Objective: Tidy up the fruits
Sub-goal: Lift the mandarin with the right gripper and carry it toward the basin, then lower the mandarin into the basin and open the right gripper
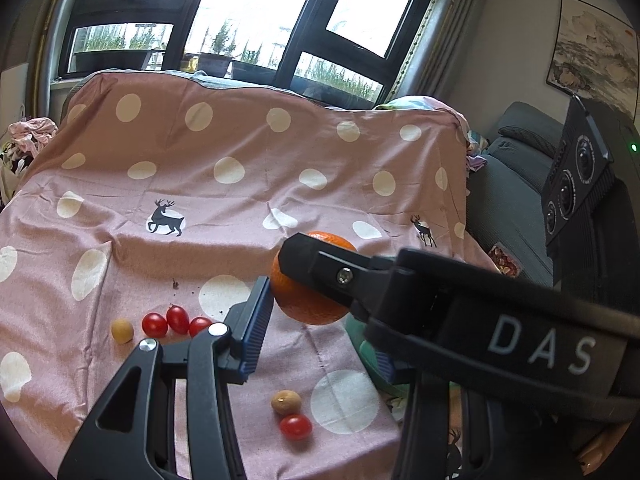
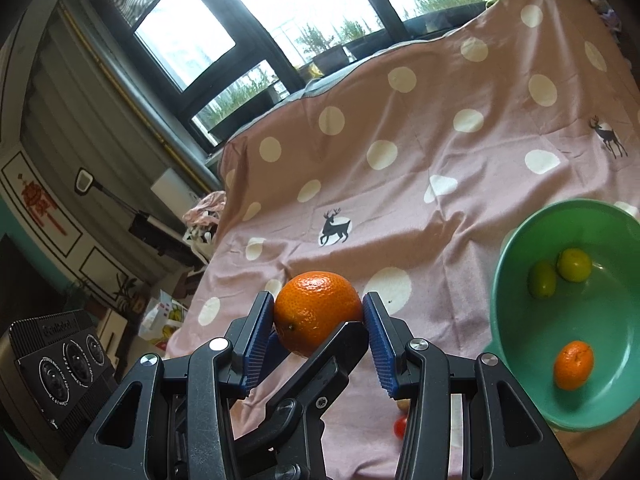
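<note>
1. While both grippers crowd around it, the orange (image 2: 318, 312) sits clamped between the right gripper's (image 2: 319, 322) two blue pads (image 2: 256, 344), raised off the pink cloth (image 2: 400, 184). Jaws partly closed, pressing it from both sides.
2. The left gripper (image 1: 310, 300) is on the same orange: its left blue pad touches the fruit's side, but its other finger is buried behind the right gripper's black finger crossing in front. So the squeeze looks likely, though I can only see one contact.
3. In the right view, a black finger of the left gripper cuts diagonally across the orange's lower front, hiding part of it.
4. Green bowl (image 2: 516, 320) sits just right of the orange, its right edge cut off by the frame. Inside: two limes (image 2: 542, 279) and a smaller orange fruit (image 2: 573, 365).
5. In the left view the bowl is almost totally blocked, just a green sliver below the grippers.
6. Loose on the cloth: three cherry tomatoes (image 1: 178, 319) in a row with a tan round fruit (image 1: 122, 330) beside them, plus another tan fruit (image 1: 286, 401) touching a fourth tomato (image 1: 295, 427) nearer the camera. Can't tell what the tan ones are.
</note>
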